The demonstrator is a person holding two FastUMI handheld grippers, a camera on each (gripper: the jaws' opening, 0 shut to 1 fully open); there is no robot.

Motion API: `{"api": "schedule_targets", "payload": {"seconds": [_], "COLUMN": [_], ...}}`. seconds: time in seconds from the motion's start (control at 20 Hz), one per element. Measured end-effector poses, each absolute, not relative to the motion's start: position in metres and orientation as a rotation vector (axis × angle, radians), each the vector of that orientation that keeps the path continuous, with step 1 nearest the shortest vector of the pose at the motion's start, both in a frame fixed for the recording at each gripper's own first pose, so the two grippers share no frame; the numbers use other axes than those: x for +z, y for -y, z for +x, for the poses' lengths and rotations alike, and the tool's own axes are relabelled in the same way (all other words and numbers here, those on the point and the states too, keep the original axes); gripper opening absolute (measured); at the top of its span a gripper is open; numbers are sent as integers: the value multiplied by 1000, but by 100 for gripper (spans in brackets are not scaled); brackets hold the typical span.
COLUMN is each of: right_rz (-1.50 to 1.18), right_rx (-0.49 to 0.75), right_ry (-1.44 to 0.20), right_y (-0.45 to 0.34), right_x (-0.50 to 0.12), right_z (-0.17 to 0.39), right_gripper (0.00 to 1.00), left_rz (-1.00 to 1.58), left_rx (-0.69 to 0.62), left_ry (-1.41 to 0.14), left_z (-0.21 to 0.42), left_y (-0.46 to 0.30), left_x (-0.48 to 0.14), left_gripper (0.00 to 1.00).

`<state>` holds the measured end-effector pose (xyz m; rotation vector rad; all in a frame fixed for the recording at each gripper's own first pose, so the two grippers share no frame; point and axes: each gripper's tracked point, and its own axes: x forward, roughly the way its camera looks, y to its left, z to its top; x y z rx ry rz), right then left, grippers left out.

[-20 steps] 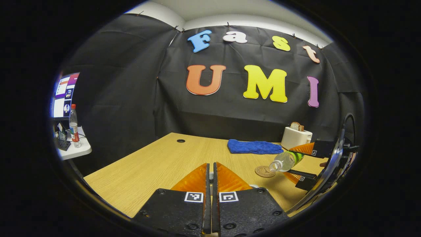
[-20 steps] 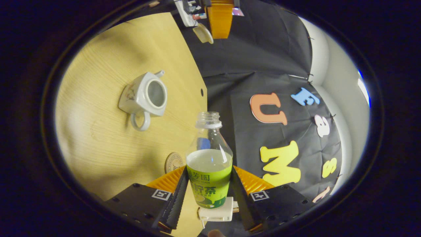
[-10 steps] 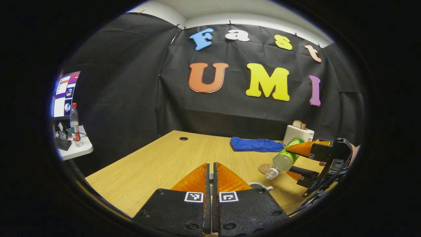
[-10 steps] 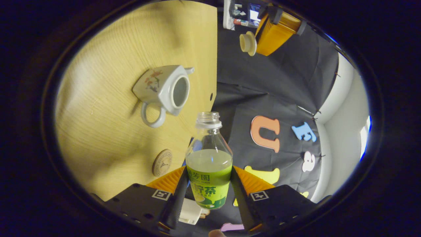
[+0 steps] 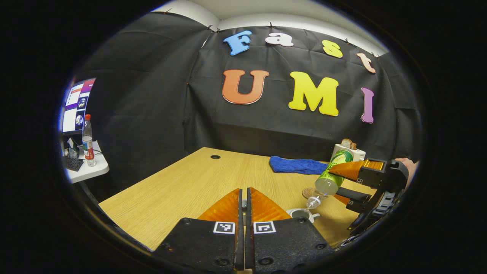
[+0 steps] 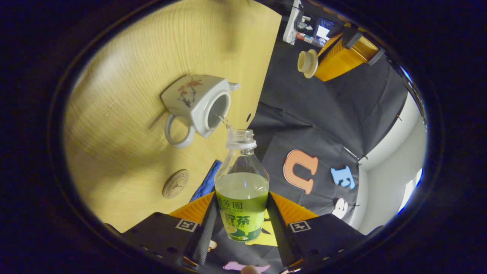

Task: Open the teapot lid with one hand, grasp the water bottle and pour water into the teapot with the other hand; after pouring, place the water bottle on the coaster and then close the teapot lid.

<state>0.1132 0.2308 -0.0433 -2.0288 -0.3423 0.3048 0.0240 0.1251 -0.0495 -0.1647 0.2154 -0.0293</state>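
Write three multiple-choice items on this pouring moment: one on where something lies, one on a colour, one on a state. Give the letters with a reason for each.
1. Where is the coaster?
A. on the table, beside the teapot
B. under the teapot
C. on the towel

2. What colour is the towel?
A. red
B. blue
C. white

3. What state is the teapot in?
A. lid on
B. lying on its side
C. lid off, mouth open

Key: 1 A, the right gripper view shows the round coaster flat on the table, apart from the pot. 2 B, the folded cloth at the far edge in the left gripper view is blue. 3 C, the lid is held up in the left gripper, while the right gripper tips the water bottle toward the open mouth.
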Motion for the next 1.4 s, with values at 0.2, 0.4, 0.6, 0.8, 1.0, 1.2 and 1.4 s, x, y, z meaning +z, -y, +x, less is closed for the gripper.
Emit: {"api": "schedule_targets", "payload": {"seconds": [0.2, 0.4, 0.6, 0.8, 1.0, 1.2, 1.4], "right_rz": [-2104, -2157, -2193, -2218, -2252, -2254, -2242], "right_rx": [302, 297, 283, 277, 278, 275, 274], "right_ry": [375, 403, 441, 449, 470, 479, 492], "right_y": [-236, -239, -239, -238, -240, -241, -245], "right_x": [-43, -40, -37, -34, -33, -32, -33], "right_z": [108, 107, 108, 108, 107, 107, 108], "right_gripper": [72, 71, 71, 71, 71, 72, 71], "left_rz": [-169, -155, -152, -149, -149, -152, -153], "left_rx": [-25, -32, -34, -36, -38, -33, -26], "left_ry": [-214, -221, -215, -215, -211, -210, -194], "left_z": [23, 23, 22, 22, 20, 21, 19], "left_y": [-128, -126, -127, -127, -129, -131, -137], "left_x": [-49, -52, -48, -49, -47, -47, -42], "left_gripper": [4, 4, 4, 4, 4, 4, 4]}}
